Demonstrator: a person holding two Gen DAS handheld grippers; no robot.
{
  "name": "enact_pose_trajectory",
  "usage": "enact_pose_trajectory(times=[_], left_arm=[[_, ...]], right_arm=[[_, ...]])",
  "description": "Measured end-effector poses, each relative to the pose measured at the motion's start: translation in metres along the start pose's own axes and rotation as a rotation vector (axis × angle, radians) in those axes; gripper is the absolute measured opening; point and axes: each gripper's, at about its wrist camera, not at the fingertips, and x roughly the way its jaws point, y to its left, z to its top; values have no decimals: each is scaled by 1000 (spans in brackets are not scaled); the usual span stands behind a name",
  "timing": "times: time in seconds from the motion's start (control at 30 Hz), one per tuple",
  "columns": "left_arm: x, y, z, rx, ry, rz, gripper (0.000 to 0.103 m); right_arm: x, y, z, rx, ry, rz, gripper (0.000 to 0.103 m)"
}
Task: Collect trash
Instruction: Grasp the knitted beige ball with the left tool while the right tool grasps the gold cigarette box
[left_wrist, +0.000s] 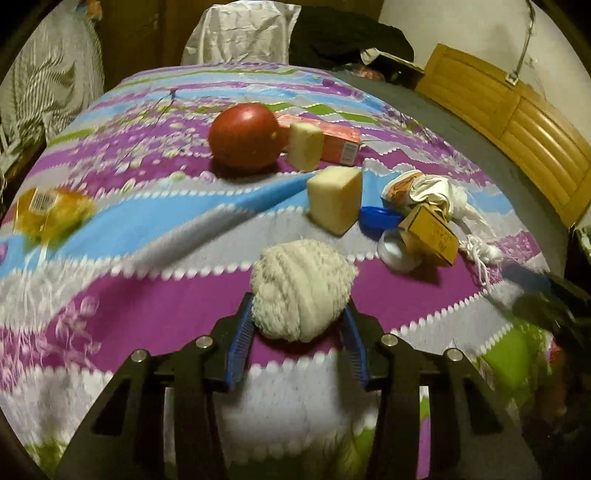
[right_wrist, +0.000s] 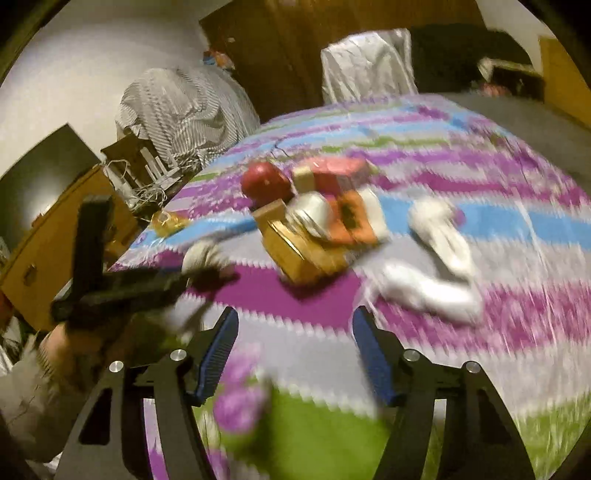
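My left gripper (left_wrist: 300, 317) is shut on a white woolly yarn ball (left_wrist: 301, 290) and holds it just above the patterned bedspread (left_wrist: 147, 288). Beyond it lie a small brown cardboard box (left_wrist: 430, 236), a blue lid (left_wrist: 380, 218), a white lid (left_wrist: 397, 253), a crumpled wrapper with white cloth and string (left_wrist: 428, 192), and a yellow crinkled packet (left_wrist: 51, 212) at the left. My right gripper (right_wrist: 293, 332) is open and empty above the bedspread (right_wrist: 480, 177), short of the brown box (right_wrist: 303, 251). The left gripper (right_wrist: 207, 258) shows blurred in the right wrist view.
A red tomato (left_wrist: 245, 136), two pale foam blocks (left_wrist: 336, 199), and an orange-red carton (left_wrist: 332, 138) lie mid-bed. A wooden headboard (left_wrist: 517, 122) runs along the right. A crumpled white bag (left_wrist: 240, 33) and dark clothes sit behind; striped bedding (right_wrist: 184, 107) lies to the left.
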Motion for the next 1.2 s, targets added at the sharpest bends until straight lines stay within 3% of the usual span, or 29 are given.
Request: enact_pose_trajectory(times=[0.1,0.23,0.3,0.37,0.5,0.6,0.7,0.8,0.93,1.0,1.2], left_arm=[[-2,3,-3,-13,-4,-6,43],[-4,10,-5,-46,-12,-23,43],[-4,11,-7,-53,-13,-27,43],[-5,11,-7,-51,-11,-28,43],[-5,13,-8,-60,-12,-41,45],[-5,12,-8,-61,-14,-41,45],[-5,10,-8,-57,-16,-36,45],[-4,9,-8,-51,-12,-31,45],[-4,8,-7,-38,-3,-27,46],[-4,7,-7,-36,1,-22,47],[-1,1,-2,-22,9,-21,52]], right_arm=[[24,23,33,-119,-33,29,66],[71,31,67,-185,69,106,66],[88,19,67,-187,172,22,66],[84,3,59,-180,238,-19,65],[17,-21,37,-231,294,-62,64],[-35,-53,16,-201,321,-125,64],[-78,-83,-2,-119,280,-171,64],[-96,-103,-14,35,219,-135,64],[-80,-105,-5,204,129,12,64],[-58,-103,11,257,106,40,64],[20,-107,51,298,226,-31,64]])
